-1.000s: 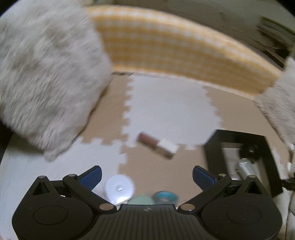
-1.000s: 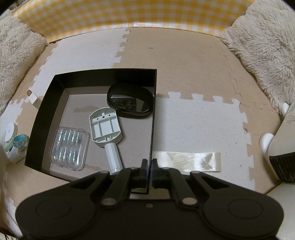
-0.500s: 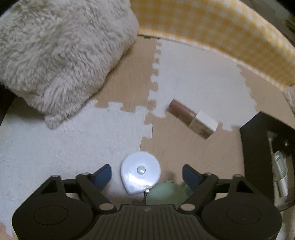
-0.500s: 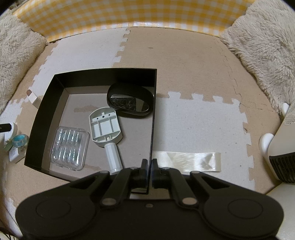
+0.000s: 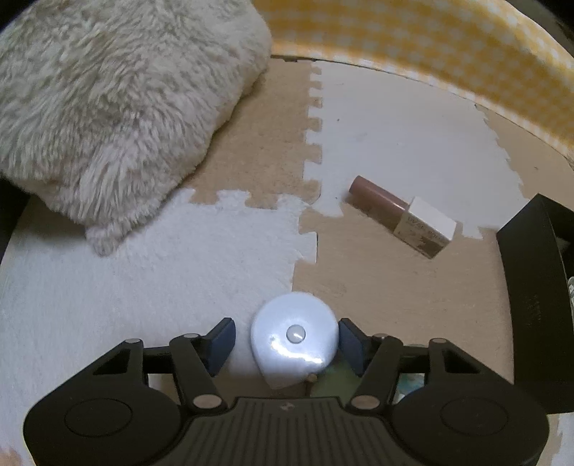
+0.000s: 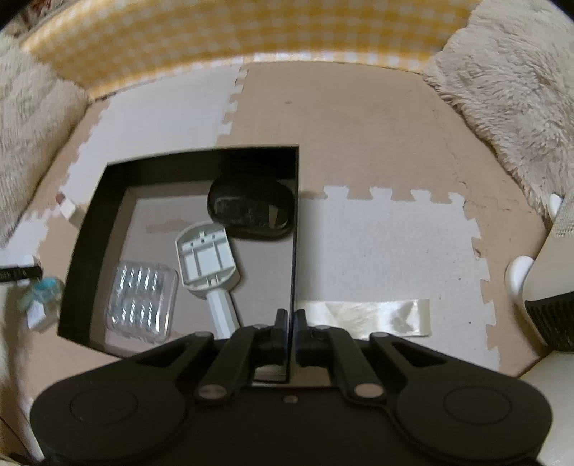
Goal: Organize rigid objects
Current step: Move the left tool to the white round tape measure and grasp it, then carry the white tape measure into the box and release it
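Two fingers flank white tape measure, perhaps touching

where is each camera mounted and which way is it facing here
Left wrist: sits on the left hand-held gripper, looking forward and down at the mat; its open fingers flank a white round tape measure, with a lip gloss tube ahead.
Right wrist: sits on the right hand-held gripper, looking down into the black box, fingers shut on its wall.
Shared: the black box and the yellow checked border.
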`<state>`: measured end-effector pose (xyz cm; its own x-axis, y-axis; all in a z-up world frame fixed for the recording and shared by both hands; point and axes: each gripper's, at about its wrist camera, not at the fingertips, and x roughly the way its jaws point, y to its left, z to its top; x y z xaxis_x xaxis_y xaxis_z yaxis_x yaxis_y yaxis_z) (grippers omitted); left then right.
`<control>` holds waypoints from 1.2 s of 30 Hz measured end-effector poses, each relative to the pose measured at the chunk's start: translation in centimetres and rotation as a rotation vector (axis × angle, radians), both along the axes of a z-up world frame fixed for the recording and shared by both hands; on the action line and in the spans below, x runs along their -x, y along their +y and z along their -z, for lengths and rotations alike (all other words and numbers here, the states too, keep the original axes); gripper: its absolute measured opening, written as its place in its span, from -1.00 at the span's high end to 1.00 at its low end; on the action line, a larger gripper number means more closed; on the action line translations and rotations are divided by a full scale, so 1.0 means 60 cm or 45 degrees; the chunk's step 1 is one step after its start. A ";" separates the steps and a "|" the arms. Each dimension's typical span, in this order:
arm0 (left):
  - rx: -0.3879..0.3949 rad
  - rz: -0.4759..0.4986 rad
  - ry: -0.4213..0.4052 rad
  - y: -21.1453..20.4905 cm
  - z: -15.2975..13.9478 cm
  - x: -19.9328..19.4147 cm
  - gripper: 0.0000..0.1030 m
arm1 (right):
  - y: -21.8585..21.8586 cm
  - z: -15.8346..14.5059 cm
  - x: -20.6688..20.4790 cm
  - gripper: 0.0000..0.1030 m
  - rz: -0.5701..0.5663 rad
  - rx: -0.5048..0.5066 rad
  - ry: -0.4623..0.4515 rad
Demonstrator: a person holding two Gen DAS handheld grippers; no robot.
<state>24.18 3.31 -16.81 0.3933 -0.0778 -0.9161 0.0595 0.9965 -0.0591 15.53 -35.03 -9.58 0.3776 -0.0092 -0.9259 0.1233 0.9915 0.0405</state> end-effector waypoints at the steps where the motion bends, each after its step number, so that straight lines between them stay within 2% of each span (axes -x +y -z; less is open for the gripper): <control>1: 0.003 0.001 -0.002 0.001 0.000 -0.002 -0.12 | -0.002 -0.002 0.000 0.94 0.009 -0.010 -0.011; 2: 0.006 0.001 -0.006 0.001 -0.001 -0.003 -0.04 | -0.006 -0.003 -0.001 0.94 0.019 -0.021 -0.020; 12: 0.033 -0.059 -0.024 0.014 -0.016 0.000 -0.04 | -0.014 -0.002 -0.021 0.94 0.040 -0.047 -0.042; 17: 0.100 -0.099 -0.093 0.021 -0.051 0.007 -0.04 | -0.016 -0.004 -0.030 0.95 0.045 -0.049 -0.065; 21: 0.186 -0.066 -0.173 0.004 -0.092 0.020 -0.04 | -0.017 -0.003 -0.035 0.95 0.048 -0.054 -0.067; 25: 0.286 0.038 -0.237 -0.038 -0.132 0.044 -0.04 | -0.018 -0.003 -0.036 0.95 0.046 -0.057 -0.065; 28: 0.361 0.136 -0.247 -0.080 -0.152 0.065 -0.04 | -0.019 -0.003 -0.037 0.95 0.045 -0.061 -0.064; 36: 0.454 0.374 -0.244 -0.203 -0.169 0.109 -0.04 | -0.019 -0.003 -0.039 0.94 0.042 -0.050 -0.056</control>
